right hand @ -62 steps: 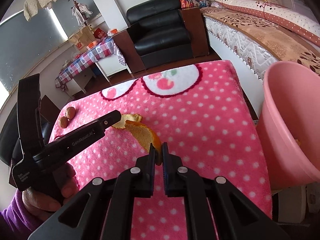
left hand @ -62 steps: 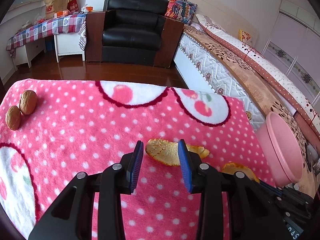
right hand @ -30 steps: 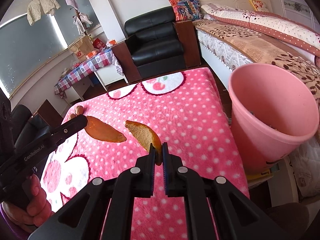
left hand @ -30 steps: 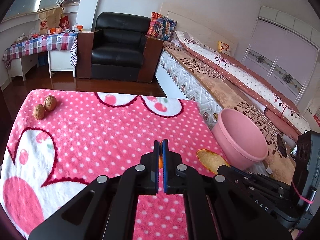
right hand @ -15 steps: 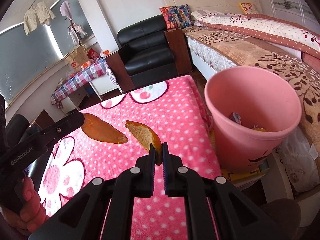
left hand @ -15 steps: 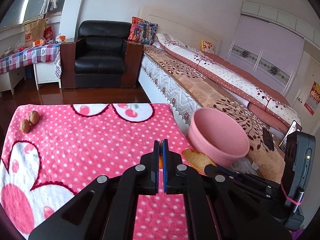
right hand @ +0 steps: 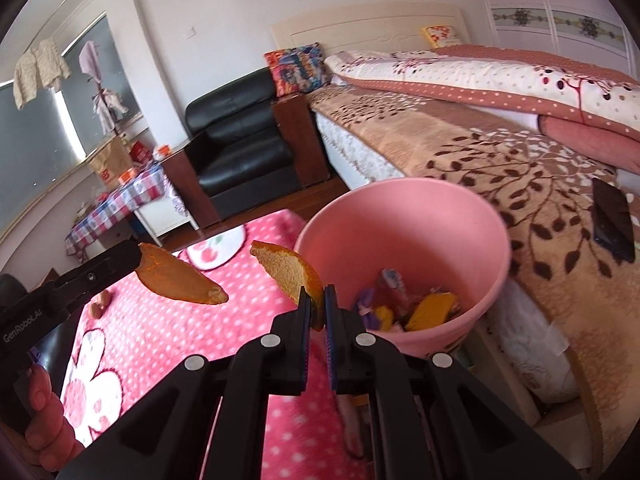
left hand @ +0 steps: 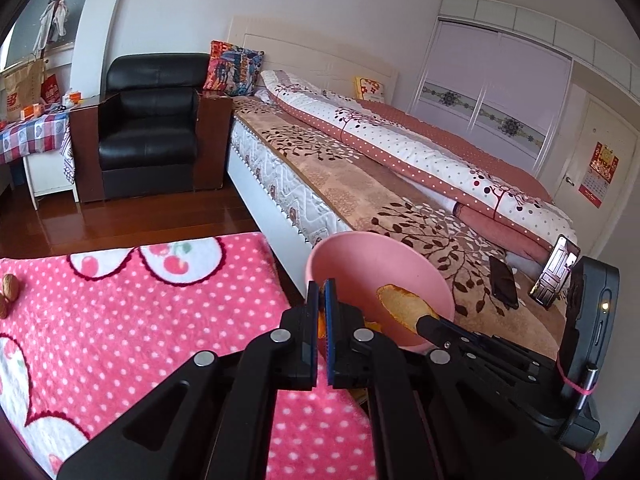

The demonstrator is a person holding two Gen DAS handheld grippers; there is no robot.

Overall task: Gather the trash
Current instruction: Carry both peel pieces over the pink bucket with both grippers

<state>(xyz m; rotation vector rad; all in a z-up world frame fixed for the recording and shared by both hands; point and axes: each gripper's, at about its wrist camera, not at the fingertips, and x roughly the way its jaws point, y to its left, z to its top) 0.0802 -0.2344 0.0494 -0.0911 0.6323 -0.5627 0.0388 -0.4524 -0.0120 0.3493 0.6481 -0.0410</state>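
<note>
Orange peel (right hand: pixel 298 276) pinched in right hand-held gripper (right hand: pixel 317 304).

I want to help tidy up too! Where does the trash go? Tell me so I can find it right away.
Find the big bed with the brown leaf blanket. Squeezed between its side and the pink dotty blanket stands a round pink bucket. It is plain pink with no dots, and wrappers and peel already lie inside it.
</note>
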